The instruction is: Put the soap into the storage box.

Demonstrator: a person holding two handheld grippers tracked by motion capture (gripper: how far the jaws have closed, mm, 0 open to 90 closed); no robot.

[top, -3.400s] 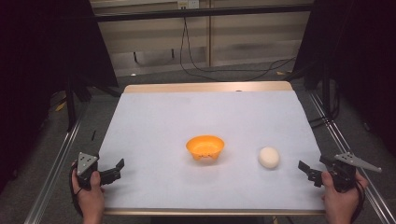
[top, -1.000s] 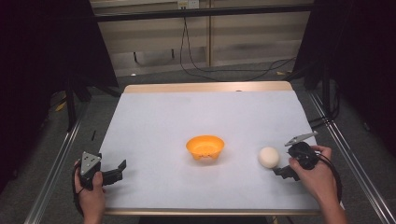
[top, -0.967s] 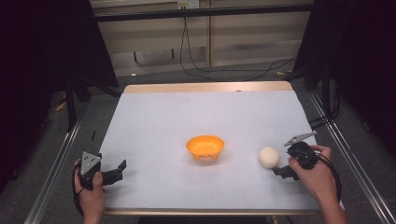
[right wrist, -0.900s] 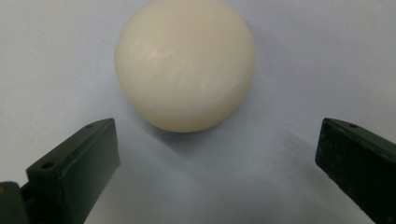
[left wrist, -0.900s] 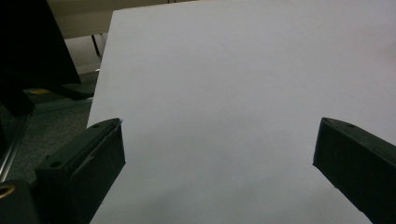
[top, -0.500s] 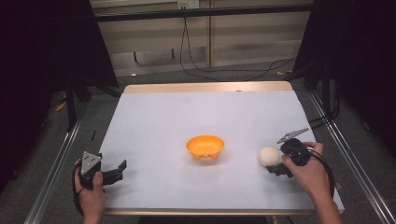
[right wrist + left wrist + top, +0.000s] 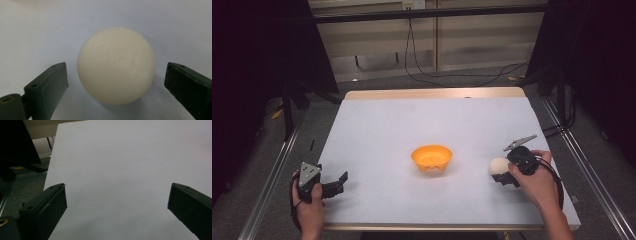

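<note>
Two black jaws of the right gripper [image 7: 116, 82], just closing, flank a cream round ball [image 7: 116, 65] without touching; left gripper [image 7: 117, 202] gapes wide.

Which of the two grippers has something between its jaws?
The right gripper: the cream ball sits between its jaws, pads not yet touching. The left gripper has bare table between its jaws.

A plain cream-white smooth ball [image 7: 116, 65] lies on the pale bluish-white table sheet [image 7: 377, 130]. The small glossy bowl [image 7: 431, 157] is solid orange, unpatterned.
</note>
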